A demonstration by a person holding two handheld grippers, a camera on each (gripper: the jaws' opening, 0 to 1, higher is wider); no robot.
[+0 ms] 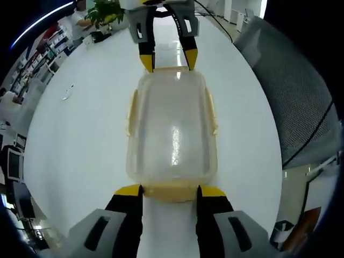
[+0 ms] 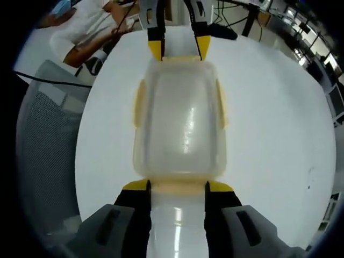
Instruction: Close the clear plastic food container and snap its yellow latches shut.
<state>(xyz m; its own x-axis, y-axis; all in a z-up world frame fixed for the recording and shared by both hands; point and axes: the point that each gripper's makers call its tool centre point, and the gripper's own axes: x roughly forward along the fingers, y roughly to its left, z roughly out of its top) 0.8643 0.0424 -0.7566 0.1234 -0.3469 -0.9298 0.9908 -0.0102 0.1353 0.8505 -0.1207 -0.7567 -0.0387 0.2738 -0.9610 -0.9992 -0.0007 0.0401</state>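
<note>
The clear plastic container (image 1: 172, 129) lies on the white table (image 1: 86, 140) with its lid on, long axis running away from me. Pale yellow latches sit on its long sides (image 1: 130, 113) and on the near short end (image 1: 171, 200). My left gripper (image 1: 171, 191) stands open, its yellow-tipped jaws either side of that near end latch. At the far end my right gripper (image 1: 168, 60) is open too, tips against the container's rim. In the right gripper view the same container (image 2: 180, 118) lies between my right gripper (image 2: 177, 185) and the left gripper (image 2: 180, 48).
A grey mesh chair (image 1: 301, 97) stands by the table's edge, and it is the chair (image 2: 48, 123) in the right gripper view. A potted plant (image 1: 107, 13) stands at the far end. A person (image 2: 86, 27) sits at the table. A small object (image 1: 67, 94) lies to the left.
</note>
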